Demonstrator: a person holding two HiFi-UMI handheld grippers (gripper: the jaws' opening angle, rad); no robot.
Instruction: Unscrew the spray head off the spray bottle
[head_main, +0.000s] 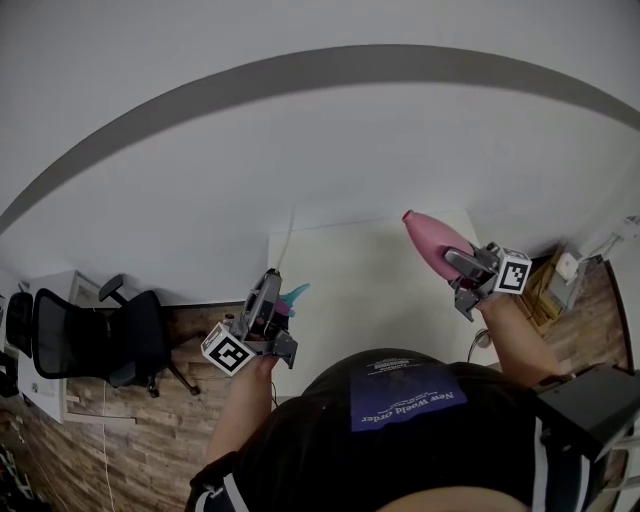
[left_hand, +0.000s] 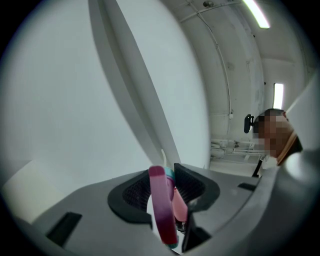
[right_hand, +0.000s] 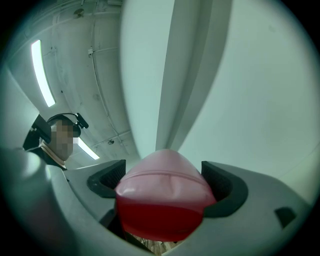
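Note:
My left gripper (head_main: 274, 296) is shut on the spray head (head_main: 294, 297), a teal and magenta piece held over the white table's (head_main: 370, 290) left edge. In the left gripper view the spray head (left_hand: 161, 210) sits clamped between the two dark pads, its magenta trigger towards the camera. My right gripper (head_main: 462, 266) is shut on the pink spray bottle (head_main: 433, 238), which points up and to the left above the table's right side. The bottle (right_hand: 162, 200) fills the gap between the jaws in the right gripper view. Head and bottle are well apart, in separate grippers.
A black office chair (head_main: 95, 335) stands on the wooden floor (head_main: 200, 400) to the left, beside a white cabinet (head_main: 55, 300). A thin cable (head_main: 290, 235) runs down the wall to the table's back left. A small box (head_main: 566, 266) lies on the floor at the right.

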